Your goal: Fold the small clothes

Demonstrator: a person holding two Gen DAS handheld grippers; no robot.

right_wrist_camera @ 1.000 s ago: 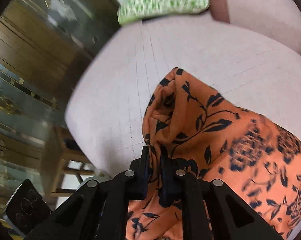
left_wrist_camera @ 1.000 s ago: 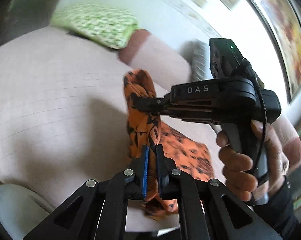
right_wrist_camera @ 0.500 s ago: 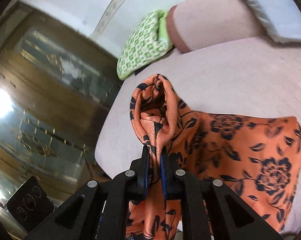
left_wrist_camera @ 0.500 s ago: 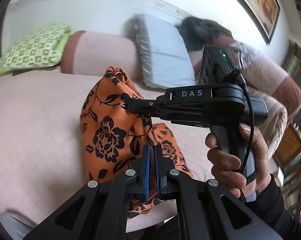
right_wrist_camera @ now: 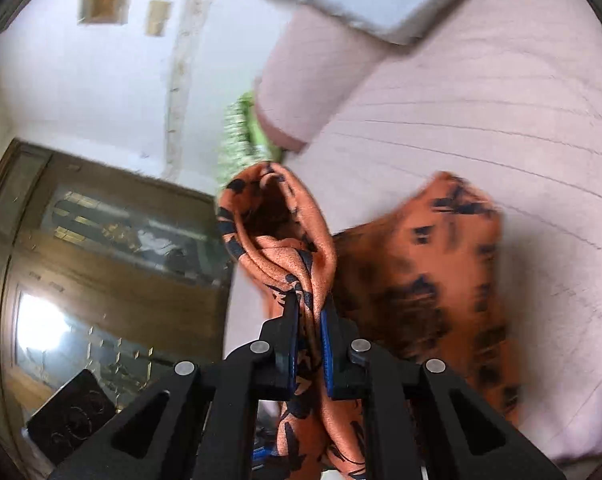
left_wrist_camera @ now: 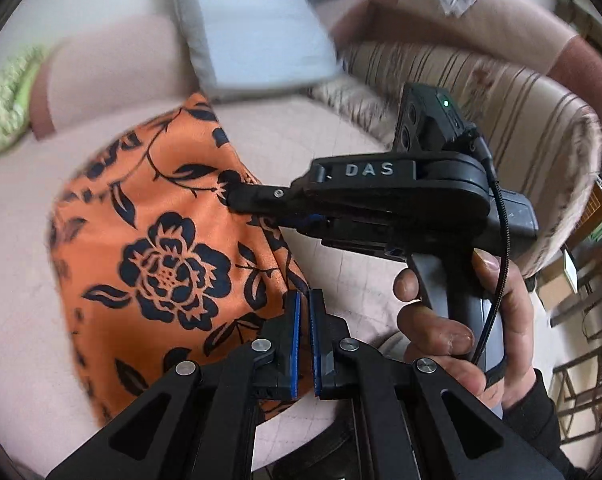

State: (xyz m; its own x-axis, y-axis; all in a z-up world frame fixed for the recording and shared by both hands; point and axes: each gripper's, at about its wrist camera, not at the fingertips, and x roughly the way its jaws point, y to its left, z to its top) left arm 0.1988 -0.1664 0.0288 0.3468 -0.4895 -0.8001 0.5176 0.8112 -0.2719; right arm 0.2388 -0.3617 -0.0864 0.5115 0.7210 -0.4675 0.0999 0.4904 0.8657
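Observation:
An orange cloth with black flowers point(left_wrist_camera: 157, 248) hangs over the pink bed. My left gripper point(left_wrist_camera: 304, 300) is shut on the cloth's lower right edge. My right gripper point(left_wrist_camera: 237, 200), seen from the side in the left wrist view, is shut on the cloth's upper right edge. In the right wrist view my right gripper point(right_wrist_camera: 309, 308) pinches a bunched fold of the cloth point(right_wrist_camera: 285, 240), and the rest of the cloth point(right_wrist_camera: 429, 280) spreads toward the bed.
The pink bed sheet point(left_wrist_camera: 13, 240) lies under the cloth. A green patterned pillow point(left_wrist_camera: 5, 112), a pink bolster point(left_wrist_camera: 113, 68) and a grey-white pillow point(left_wrist_camera: 257, 36) lie at the back. A striped blanket point(left_wrist_camera: 501, 112) is at the right. A wooden cabinet point(right_wrist_camera: 101, 264) stands beside the bed.
Both grippers have swung right and forward with the cloth held between them. The cloth has spread out flatter and lower toward the bed. Both stay shut on it.

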